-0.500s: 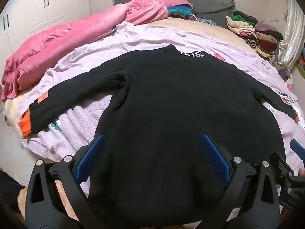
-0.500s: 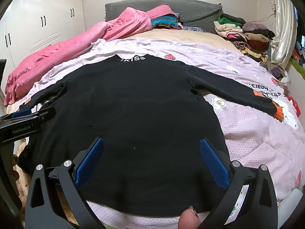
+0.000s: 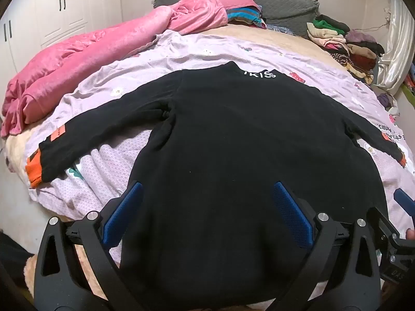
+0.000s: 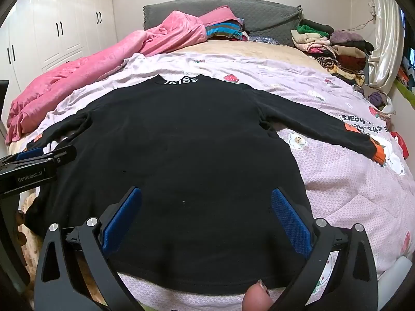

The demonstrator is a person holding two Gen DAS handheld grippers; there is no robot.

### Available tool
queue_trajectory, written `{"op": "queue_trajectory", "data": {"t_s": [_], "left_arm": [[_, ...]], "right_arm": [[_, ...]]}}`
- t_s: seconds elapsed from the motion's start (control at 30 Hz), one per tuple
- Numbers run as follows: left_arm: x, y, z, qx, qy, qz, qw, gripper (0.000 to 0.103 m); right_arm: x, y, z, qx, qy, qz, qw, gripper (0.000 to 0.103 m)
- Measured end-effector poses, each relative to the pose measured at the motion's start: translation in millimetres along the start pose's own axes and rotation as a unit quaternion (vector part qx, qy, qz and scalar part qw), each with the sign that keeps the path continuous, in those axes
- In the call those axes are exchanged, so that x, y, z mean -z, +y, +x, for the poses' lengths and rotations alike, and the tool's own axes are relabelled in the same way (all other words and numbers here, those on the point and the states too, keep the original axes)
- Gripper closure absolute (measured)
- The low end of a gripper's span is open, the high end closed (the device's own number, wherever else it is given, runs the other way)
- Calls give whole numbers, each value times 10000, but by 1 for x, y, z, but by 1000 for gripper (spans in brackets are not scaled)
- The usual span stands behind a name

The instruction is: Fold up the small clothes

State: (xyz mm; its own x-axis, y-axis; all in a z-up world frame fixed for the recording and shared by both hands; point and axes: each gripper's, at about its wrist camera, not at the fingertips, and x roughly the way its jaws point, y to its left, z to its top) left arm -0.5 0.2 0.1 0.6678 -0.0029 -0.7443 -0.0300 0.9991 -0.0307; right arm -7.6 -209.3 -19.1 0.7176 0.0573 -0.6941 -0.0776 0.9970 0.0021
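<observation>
A black long-sleeved top [image 3: 233, 134] lies flat on the lilac sheet [image 3: 109, 163], collar far, hem near, both sleeves spread out; its cuffs are orange [image 3: 33, 171]. It also shows in the right wrist view [image 4: 186, 140]. My left gripper [image 3: 207, 194] is open and empty, hovering over the hem's left part. My right gripper [image 4: 206, 199] is open and empty over the hem's right part. The left gripper's body [image 4: 33, 165] shows at the left edge of the right wrist view. A fingertip [image 4: 256, 298] shows at the bottom.
A pink blanket [image 3: 85, 59] is bunched along the bed's left side. Stacks of folded clothes [image 3: 345, 44] sit at the far right by a curtain. A grey headboard [image 3: 280, 7] and white wardrobes [image 3: 64, 13] stand behind.
Both grippers have shifted very slightly; the top lies as before. Nothing was taken hold of.
</observation>
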Motion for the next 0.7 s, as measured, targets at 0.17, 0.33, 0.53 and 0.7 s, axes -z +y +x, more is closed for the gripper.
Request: {"op": "queue_trajectory", "data": {"t_s": [0.17, 0.33, 0.53, 0.7], "left_arm": [[-1, -3, -2, 10, -3, 14, 10000, 9], [-2, -1, -3, 24, -12, 31, 10000, 9], [-4, 0, -3, 15, -17, 38, 10000, 9], [-4, 0, -5, 8, -25, 41, 10000, 9]], "right_arm": [[1, 0, 1, -8, -4, -2, 10000, 4], [-1, 0, 0, -4, -9, -3, 10000, 4], [0, 0, 1, -15, -6, -8, 10000, 4], [-1, 0, -1, -3, -4, -13, 10000, 4]]}}
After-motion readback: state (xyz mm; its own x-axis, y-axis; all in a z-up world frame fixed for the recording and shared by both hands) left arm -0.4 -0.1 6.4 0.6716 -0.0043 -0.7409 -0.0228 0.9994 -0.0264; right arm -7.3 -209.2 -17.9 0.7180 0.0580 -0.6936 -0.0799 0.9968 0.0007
